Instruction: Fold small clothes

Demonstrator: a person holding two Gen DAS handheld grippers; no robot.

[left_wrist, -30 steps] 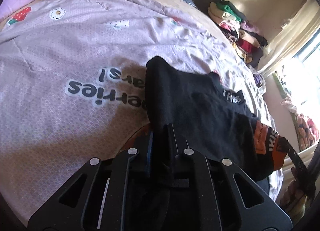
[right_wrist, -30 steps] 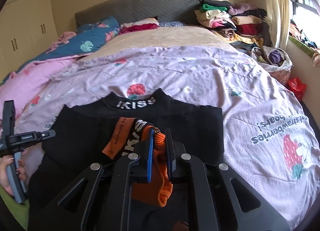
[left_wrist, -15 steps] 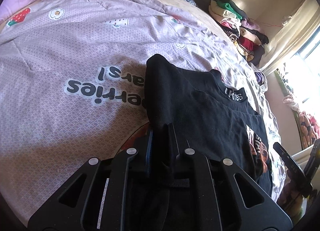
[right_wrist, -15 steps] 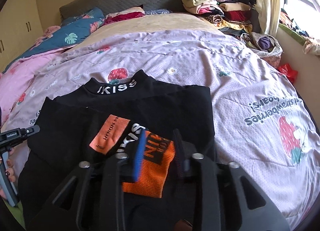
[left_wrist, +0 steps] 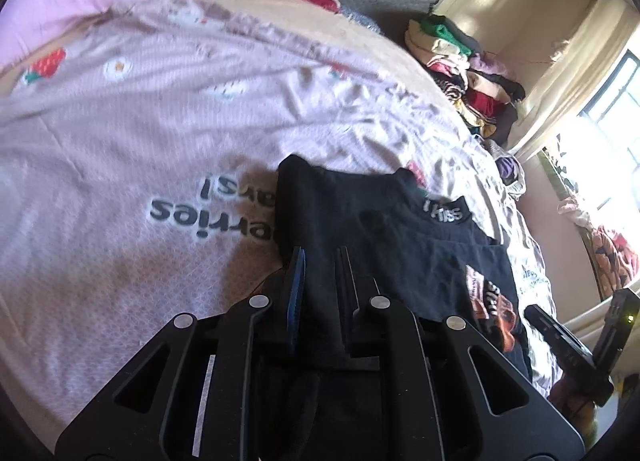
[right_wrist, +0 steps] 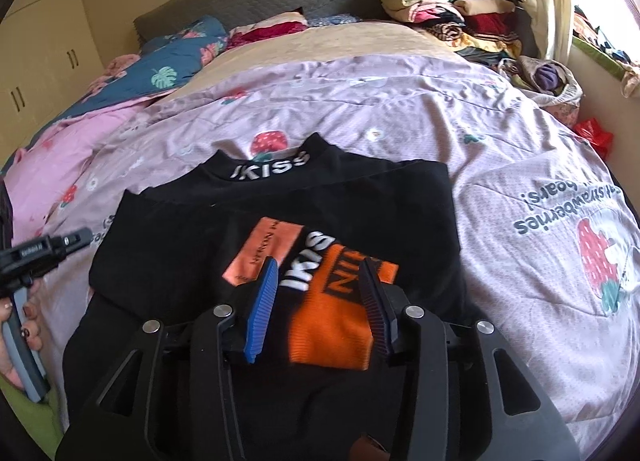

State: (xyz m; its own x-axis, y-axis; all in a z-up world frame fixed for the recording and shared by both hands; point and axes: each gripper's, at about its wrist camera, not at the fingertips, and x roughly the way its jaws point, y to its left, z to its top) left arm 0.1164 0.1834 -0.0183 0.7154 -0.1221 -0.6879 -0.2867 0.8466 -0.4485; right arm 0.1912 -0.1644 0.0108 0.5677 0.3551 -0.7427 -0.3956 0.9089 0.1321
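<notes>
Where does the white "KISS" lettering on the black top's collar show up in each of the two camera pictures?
Left wrist view: the collar lettering sits right of centre, beyond the jaws.
Right wrist view: the collar lettering sits just left of centre, above the orange sleeve cuff.
Shared landmark: the pile of folded clothes by the headboard.

Black top (right_wrist: 280, 205) with orange cuff folded across it, flat on bed.

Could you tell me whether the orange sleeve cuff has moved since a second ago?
Yes. The orange cuff was bunched up between the right gripper fingers; it now lies flat on the black top, below the collar lettering, with the jaws opening.
</notes>
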